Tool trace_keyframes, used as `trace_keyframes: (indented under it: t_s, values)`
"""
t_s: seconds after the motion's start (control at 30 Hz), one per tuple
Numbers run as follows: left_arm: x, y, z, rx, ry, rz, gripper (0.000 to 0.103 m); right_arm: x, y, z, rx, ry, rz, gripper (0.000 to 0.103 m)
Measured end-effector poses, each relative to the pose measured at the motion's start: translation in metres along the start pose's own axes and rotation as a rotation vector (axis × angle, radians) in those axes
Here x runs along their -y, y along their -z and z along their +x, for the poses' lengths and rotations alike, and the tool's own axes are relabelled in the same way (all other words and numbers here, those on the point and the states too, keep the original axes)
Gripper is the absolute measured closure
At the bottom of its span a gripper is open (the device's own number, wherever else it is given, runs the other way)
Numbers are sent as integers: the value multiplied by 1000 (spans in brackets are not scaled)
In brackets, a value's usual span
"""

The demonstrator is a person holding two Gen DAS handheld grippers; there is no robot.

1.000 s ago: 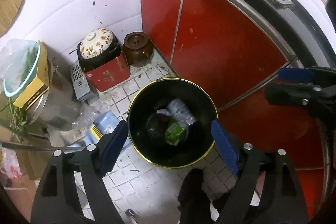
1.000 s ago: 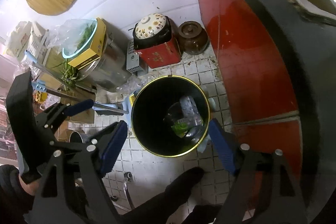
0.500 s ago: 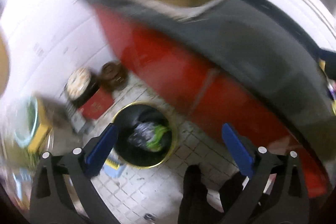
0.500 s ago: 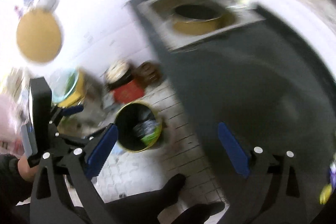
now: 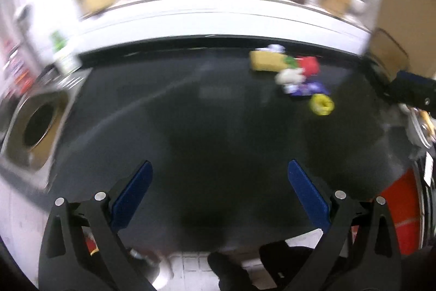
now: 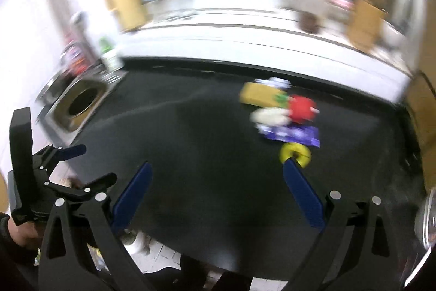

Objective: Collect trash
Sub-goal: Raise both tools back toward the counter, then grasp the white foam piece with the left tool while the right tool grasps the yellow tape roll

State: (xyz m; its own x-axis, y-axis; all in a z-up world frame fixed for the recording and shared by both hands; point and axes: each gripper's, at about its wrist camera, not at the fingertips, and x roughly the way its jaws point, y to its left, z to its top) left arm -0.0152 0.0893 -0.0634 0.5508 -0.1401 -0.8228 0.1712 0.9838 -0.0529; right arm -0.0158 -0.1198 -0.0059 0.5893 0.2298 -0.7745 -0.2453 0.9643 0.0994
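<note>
We see both tools held over the dark worktop (image 5: pixel 218 132), each spread wide with nothing between its blue pads. Both views are blurred.

The trash sits in one small cluster toward the far edge of the worktop, well apart from the sink (image 5: pixel 38 127) at its left end. Taking the yellow ring (image 5: pixel 322 104) as our landmark: a purple wrapper (image 5: pixel 309 89) lies just behind it, a whitish crumpled piece (image 5: pixel 289 76) behind and to the left of that, a red item (image 5: pixel 309 65) beside the whitish one, and a tan box (image 5: pixel 265 61) farthest left of the ring, with something white and blue at its back that we cannot make out.

In the left wrist view, the left tool (image 5: pixel 219 194) is well short of the ring, over bare worktop, and the right tool shows only as a dark tip at the right edge. That view also shows a red cabinet front (image 5: pixel 400 212) below the worktop.

The right wrist view shows more: the right tool (image 6: pixel 216 194) has its right pad (image 6: pixel 302 195) tip overlapping the yellow ring (image 6: pixel 295 152) in the picture; we cannot tell whether they touch. The left tool (image 6: pixel 73 162) appears there whole, near the sink (image 6: pixel 79 102), gripped by a hand (image 6: pixel 23 232) at the lower left, its fingers pointing across the worktop toward the ring and spread.
</note>
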Motion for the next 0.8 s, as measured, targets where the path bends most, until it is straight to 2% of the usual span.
trace_keyframes:
  t_s: [0.17,0.3,0.53,0.8]
  values:
    - [50,-24,12,-3,58,90,7,62,14,-17,20,61,91,10]
    - [79,-35,18,-5,70,148,7,83,24,-17,16,78,119,10]
    - [88,-46,36,-26,68,178,7,97,24,-7,7,78,140,10]
    - [100,-70,79,-59,79,207,7,120,20,27,-36,52,139,10]
